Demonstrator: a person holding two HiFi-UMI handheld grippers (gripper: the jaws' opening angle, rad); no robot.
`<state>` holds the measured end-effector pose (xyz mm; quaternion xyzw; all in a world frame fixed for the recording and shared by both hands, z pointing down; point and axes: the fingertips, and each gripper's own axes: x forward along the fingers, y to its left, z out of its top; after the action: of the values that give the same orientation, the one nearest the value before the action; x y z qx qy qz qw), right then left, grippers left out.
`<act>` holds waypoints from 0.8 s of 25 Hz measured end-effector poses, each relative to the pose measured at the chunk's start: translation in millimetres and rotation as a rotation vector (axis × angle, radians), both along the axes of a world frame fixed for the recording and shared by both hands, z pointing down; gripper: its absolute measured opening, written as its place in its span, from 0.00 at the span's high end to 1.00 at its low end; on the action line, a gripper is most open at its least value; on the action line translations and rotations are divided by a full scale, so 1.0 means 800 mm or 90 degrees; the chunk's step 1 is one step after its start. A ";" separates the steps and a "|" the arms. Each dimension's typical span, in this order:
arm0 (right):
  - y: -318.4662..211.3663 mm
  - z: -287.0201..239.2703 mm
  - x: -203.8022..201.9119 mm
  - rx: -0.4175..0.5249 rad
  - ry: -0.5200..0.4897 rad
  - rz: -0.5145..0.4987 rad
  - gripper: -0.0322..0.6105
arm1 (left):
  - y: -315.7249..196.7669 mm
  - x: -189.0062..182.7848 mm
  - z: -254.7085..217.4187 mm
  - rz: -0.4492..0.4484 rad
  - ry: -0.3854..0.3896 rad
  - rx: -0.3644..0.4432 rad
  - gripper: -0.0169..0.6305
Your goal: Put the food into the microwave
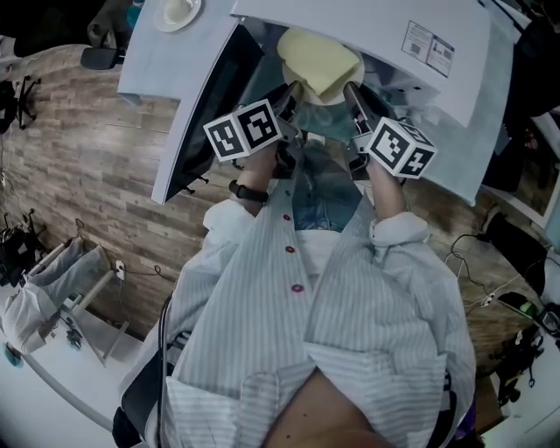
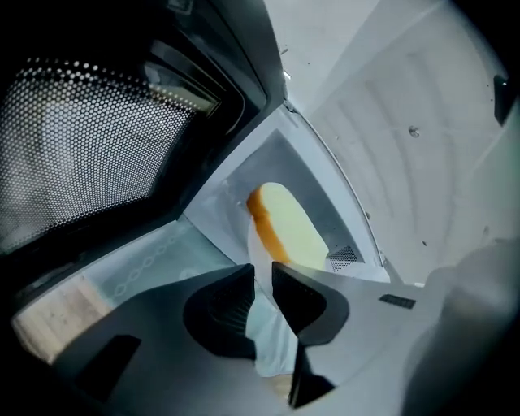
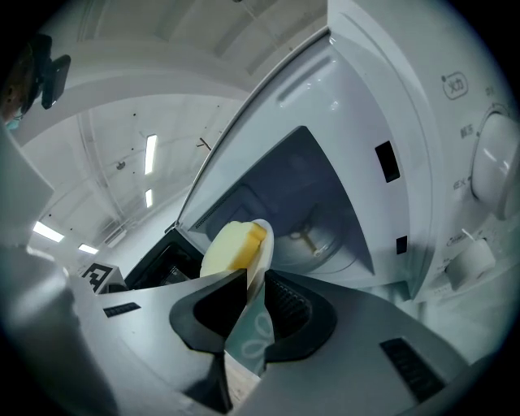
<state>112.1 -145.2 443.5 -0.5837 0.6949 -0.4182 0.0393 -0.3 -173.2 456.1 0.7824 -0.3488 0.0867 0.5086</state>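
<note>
A pale plate [image 1: 337, 122] carries a yellow piece of food [image 1: 319, 59] at the mouth of the white microwave [image 1: 437, 70], whose door [image 1: 210, 96] hangs open to the left. My left gripper [image 1: 293, 90] is shut on the plate's left rim and my right gripper [image 1: 350, 90] on its right rim. In the left gripper view the rim [image 2: 272, 337] is pinched in the left gripper [image 2: 262, 280], and the food [image 2: 284, 223] lies beyond against the grey cavity [image 2: 276, 158]. In the right gripper view the right gripper [image 3: 256, 280] clamps the patterned rim [image 3: 248, 337] below the food [image 3: 231, 244].
The open door's mesh window [image 2: 81, 138] stands close on the left. Control knobs [image 3: 497, 162] sit on the panel right of the cavity [image 3: 317, 203]. A white dish [image 1: 178, 12] lies beside the microwave. A rack [image 1: 61, 289] stands on the wooden floor at the lower left.
</note>
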 end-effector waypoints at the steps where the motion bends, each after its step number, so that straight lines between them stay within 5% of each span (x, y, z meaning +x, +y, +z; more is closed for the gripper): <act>1: -0.001 0.001 0.001 -0.002 0.000 0.003 0.83 | -0.002 0.001 0.000 0.003 0.000 0.000 0.88; 20: -0.021 0.045 0.022 -0.024 0.034 0.037 0.83 | -0.025 0.025 0.044 0.028 -0.014 0.001 0.88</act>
<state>130.0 -162.3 479.6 -0.6154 0.6704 -0.4140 0.0215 19.4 -193.5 491.5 0.7891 -0.3375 0.1063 0.5021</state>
